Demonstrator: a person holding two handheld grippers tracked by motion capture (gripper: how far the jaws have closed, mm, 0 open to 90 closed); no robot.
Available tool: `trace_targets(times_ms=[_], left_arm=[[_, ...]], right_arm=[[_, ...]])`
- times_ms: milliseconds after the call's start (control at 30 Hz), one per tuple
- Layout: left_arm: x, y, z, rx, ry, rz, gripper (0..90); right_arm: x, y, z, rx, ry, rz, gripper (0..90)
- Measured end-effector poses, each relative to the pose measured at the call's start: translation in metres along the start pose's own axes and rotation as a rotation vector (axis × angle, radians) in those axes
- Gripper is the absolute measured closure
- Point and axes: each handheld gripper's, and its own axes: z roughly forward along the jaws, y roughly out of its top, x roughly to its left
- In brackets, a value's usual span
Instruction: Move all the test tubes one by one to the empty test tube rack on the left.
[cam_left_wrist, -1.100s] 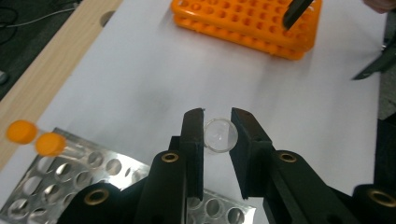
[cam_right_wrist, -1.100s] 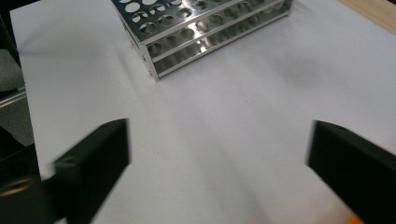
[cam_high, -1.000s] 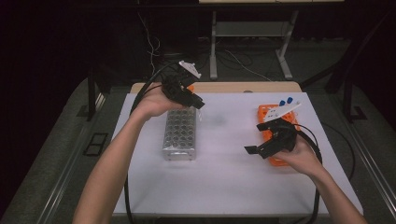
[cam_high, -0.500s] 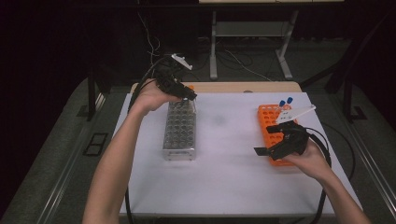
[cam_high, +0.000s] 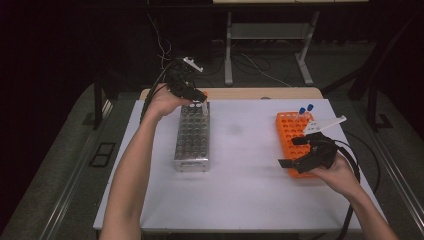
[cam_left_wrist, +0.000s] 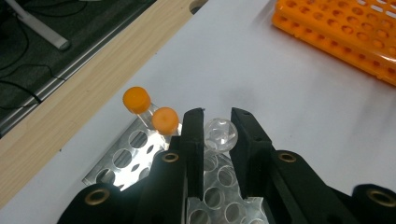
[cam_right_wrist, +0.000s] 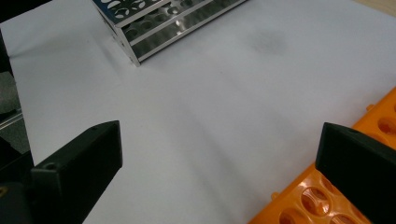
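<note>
High view: your left gripper (cam_high: 199, 98) has moved from beside the metal rack (cam_high: 192, 136) to over its far end, jaws clamped on a clear tube (cam_left_wrist: 219, 134) above the rack's holes, near two orange-capped tubes (cam_left_wrist: 165, 120). Your right gripper (cam_high: 298, 151) has dropped toward you, jaws spread wide and empty, right of the rack.

No writing, label, brand, number or sign can be read anywhere in these pictures.
</note>
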Motion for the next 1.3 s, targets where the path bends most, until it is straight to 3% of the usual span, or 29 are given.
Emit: trace_targets(times_ms=[400,667,1033,1300], left_arm=[[0.011,-0.001,0.023,0.037,0.023,-0.027,74.4],[0.013,-0.003,0.035,0.090,0.032,-0.028,74.4],[0.012,-0.009,0.050,0.120,0.022,-0.045,73.7],[0.008,-0.009,0.046,0.114,-0.003,-0.067,58.7]], right_arm=[[-0.007,-0.013,-0.004,-0.002,-0.008,0.025,0.2],[-0.012,-0.020,-0.008,-0.010,-0.018,0.041,0.2],[-0.019,-0.023,-0.012,-0.032,-0.031,0.064,0.2],[-0.029,-0.028,-0.013,-0.038,-0.051,0.089,0.2]])
